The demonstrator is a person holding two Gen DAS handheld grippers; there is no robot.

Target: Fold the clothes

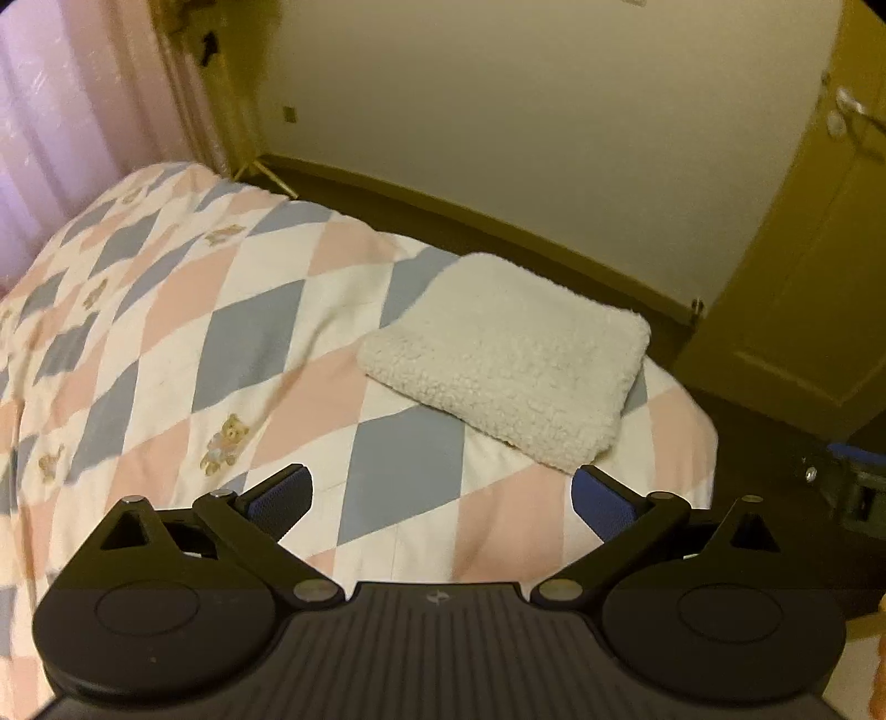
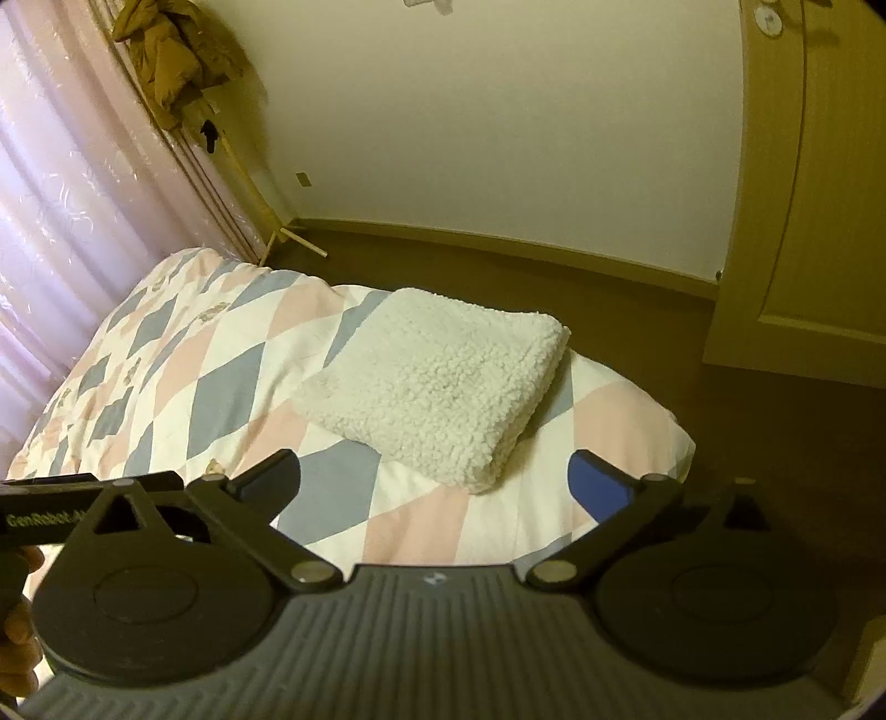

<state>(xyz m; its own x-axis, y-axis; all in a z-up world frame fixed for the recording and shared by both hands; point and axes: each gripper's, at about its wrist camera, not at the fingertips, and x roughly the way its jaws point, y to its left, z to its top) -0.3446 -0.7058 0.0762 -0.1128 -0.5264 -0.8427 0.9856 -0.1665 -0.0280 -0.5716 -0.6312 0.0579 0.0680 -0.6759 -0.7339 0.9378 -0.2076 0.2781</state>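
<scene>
A white fleece garment (image 1: 509,360) (image 2: 437,382) lies folded into a thick rectangle near the bed's right corner. It rests flat on a quilt (image 1: 221,343) (image 2: 216,376) of pink, grey and white diamonds with small teddy bears. My left gripper (image 1: 443,498) hovers open above the quilt, a little short of the fleece, with nothing between its blue pads (image 1: 601,504). My right gripper (image 2: 434,487) is open too, held back from the near edge of the fleece. Neither gripper touches the cloth.
Pink curtains (image 2: 72,210) hang at the left behind the bed. A brown jacket (image 2: 171,50) hangs on a wooden stand in the corner. A door (image 2: 819,221) stands at the right, with dark floor (image 2: 775,443) past the bed's edge. A hand (image 2: 16,653) and the other gripper's body (image 2: 55,509) show at the left.
</scene>
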